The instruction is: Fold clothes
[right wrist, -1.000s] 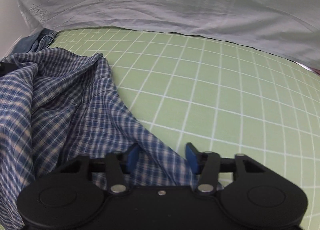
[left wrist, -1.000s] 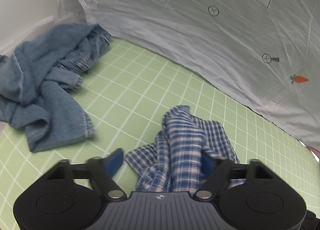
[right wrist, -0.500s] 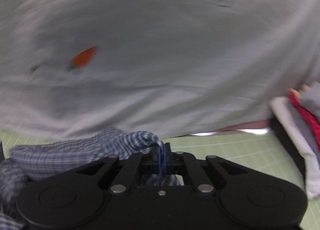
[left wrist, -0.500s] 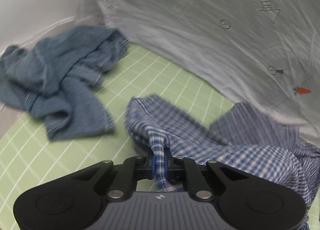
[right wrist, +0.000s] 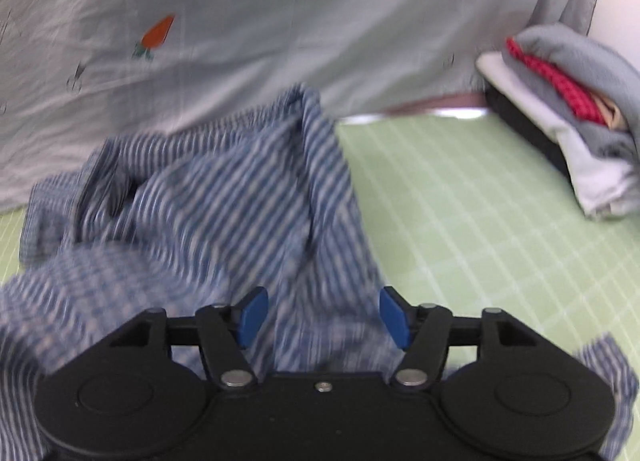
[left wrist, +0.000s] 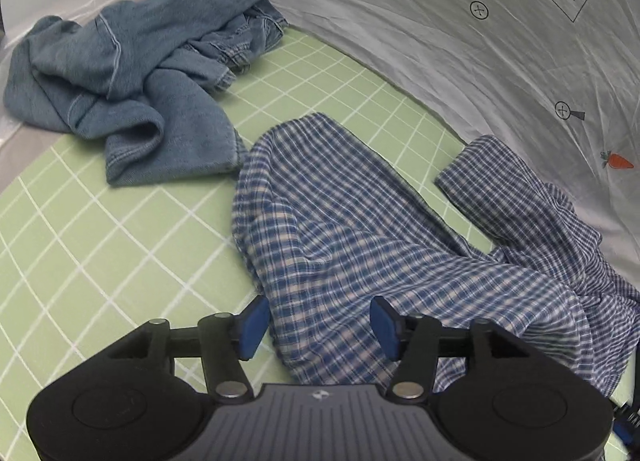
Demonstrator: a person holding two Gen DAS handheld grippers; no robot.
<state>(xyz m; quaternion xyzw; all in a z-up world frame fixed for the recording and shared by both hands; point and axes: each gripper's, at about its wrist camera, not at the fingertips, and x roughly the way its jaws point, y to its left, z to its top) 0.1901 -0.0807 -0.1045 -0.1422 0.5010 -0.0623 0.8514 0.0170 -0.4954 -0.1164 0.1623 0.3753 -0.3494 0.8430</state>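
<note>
While both grippers gape | plaid shirt point(left wrist: 360, 245) rumpled, spread on green mat point(left wrist: 100, 241)

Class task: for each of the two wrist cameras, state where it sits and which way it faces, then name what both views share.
Left wrist: behind the open left gripper, facing the plaid garment and denim clothes.
Right wrist: behind the open right gripper, facing blurred plaid and folded stack.
Shared: plaid garment, green grid mat, grey sheet.

One blue plaid garment point(left wrist: 360, 245), one crumpled denim garment point(left wrist: 132, 73), one stack of folded clothes point(right wrist: 576, 109), two grippers.
</note>
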